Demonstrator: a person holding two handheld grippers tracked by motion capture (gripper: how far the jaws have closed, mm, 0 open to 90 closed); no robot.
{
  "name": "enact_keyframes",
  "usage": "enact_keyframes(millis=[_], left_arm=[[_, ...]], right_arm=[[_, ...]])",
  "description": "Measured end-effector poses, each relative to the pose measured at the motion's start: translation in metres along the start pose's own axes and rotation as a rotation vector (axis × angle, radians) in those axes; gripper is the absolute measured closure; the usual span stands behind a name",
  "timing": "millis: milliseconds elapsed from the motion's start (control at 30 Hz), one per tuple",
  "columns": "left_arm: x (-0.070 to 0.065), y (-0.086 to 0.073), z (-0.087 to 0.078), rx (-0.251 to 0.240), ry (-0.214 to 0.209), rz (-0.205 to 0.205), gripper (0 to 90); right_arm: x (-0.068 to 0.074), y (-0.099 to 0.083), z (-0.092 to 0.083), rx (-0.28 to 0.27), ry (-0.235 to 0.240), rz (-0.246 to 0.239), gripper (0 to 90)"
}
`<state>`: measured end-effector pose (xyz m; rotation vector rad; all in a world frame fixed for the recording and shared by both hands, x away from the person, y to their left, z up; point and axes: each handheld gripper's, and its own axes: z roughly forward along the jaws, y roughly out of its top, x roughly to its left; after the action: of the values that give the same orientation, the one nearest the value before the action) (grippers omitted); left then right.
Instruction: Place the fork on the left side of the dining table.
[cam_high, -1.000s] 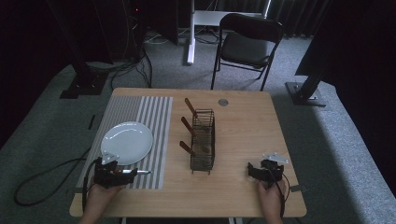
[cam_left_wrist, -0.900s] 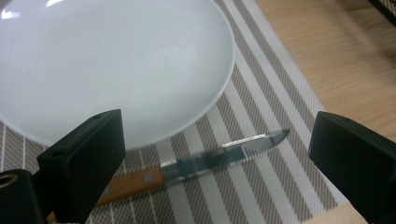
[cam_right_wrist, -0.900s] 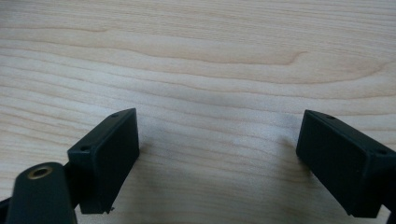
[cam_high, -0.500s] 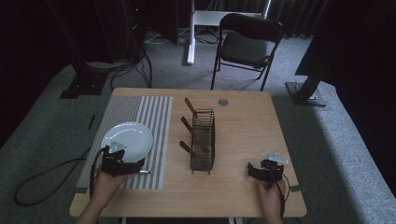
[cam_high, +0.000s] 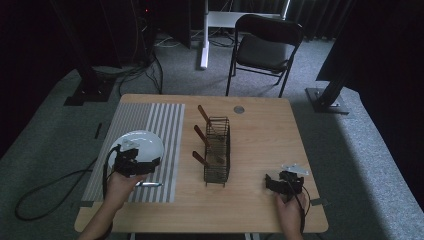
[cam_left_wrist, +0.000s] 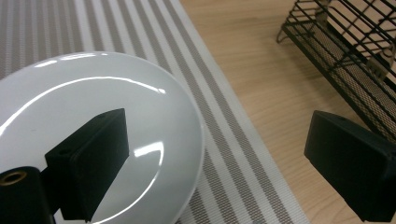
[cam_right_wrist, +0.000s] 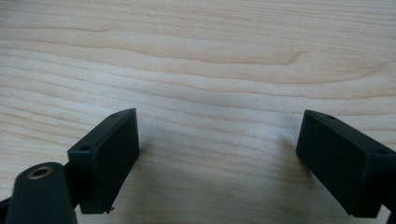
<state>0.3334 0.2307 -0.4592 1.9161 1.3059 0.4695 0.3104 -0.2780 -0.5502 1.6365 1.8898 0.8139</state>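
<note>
In the high view, the left gripper (cam_high: 131, 161) is held over the near edge of a white plate (cam_high: 142, 142), which lies on a striped grey mat (cam_high: 162, 125) at the left side of the worktop (cam_high: 260, 130). A small metal utensil (cam_high: 148, 184) lies on the mat just at 5 o'clock from that gripper. In the left gripper view the jaws are spread wide and released: one jaw is seen above the plate (cam_left_wrist: 93, 102), the other above bare wood at 3 o'clock of the plate's rim, with nothing between them. At the middle of the worktop a black wire rack (cam_high: 217, 150) is set, with three brown wooden handles (cam_high: 201, 135) sticking out toward 10 o'clock; a corner of the rack (cam_left_wrist: 345, 51) is seen at 1 o'clock in the left gripper view. Near the worktop's 5 o'clock corner the right gripper (cam_high: 284, 183) is held low, well apart from the rack. In the right gripper view its jaws are parted and empty over bare wood.
</note>
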Motion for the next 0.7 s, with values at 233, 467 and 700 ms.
enact_keyframes(millis=[233, 467, 700], left_arm=[[-0.002, 0.02, 0.005, -0.011, -0.02, 0.006, 6.4], [-0.01, 0.047, 0.012, -0.021, -0.034, 0.051, 6.4], [-0.019, 0.074, 0.022, -0.023, -0.046, 0.063, 6.4]], right_arm=[[0.0, 0.0, 0.0, 0.0, 0.0, 0.0, 12.8], [0.0, 0.0, 0.0, 0.0, 0.0, 0.0, 12.8], [0.0, 0.0, 0.0, 0.0, 0.0, 0.0, 12.8]])
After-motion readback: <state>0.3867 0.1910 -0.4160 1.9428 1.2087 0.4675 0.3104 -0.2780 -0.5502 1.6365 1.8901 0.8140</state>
